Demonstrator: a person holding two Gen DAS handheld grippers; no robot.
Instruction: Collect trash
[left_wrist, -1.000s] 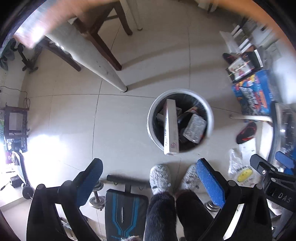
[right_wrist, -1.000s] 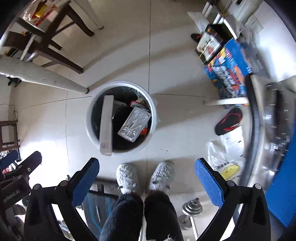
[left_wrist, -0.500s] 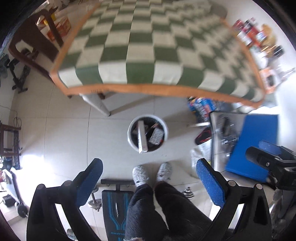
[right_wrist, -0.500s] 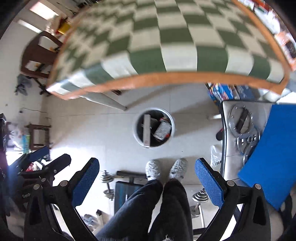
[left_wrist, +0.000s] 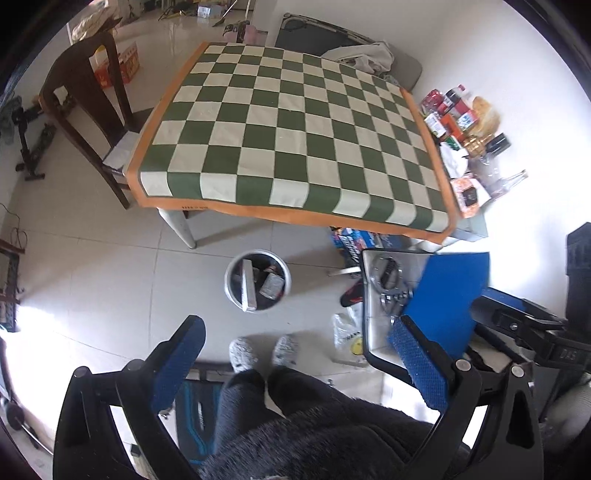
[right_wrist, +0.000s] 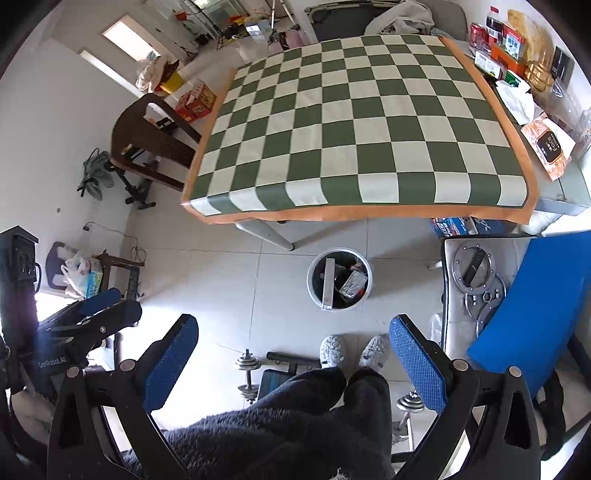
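A white trash bin (left_wrist: 231, 286) stands on the tiled floor below the table's near edge; it also shows in the right wrist view (right_wrist: 314, 284). It holds a long white box (left_wrist: 248, 286), a silvery packet (right_wrist: 352, 283) and other dark trash. My left gripper (left_wrist: 295, 350) is open and empty, high above the floor. My right gripper (right_wrist: 293, 354) is open and empty too, at a similar height. The table (left_wrist: 291, 136) carries a green-and-white checkered cloth (right_wrist: 354, 125) with no loose items on it.
Packets, cans and bottles (left_wrist: 461, 122) crowd the table's right strip. A dark wooden chair (left_wrist: 88, 107) stands at its left. A steel cabinet with a blue board (left_wrist: 450, 295) is at right. Dumbbells (right_wrist: 247, 376) and my slippered feet (right_wrist: 351, 349) are below.
Both grippers have risen from just above the bin to well above table height. The bin has shrunk in view and the checkered table top has come into view. Both stay open.
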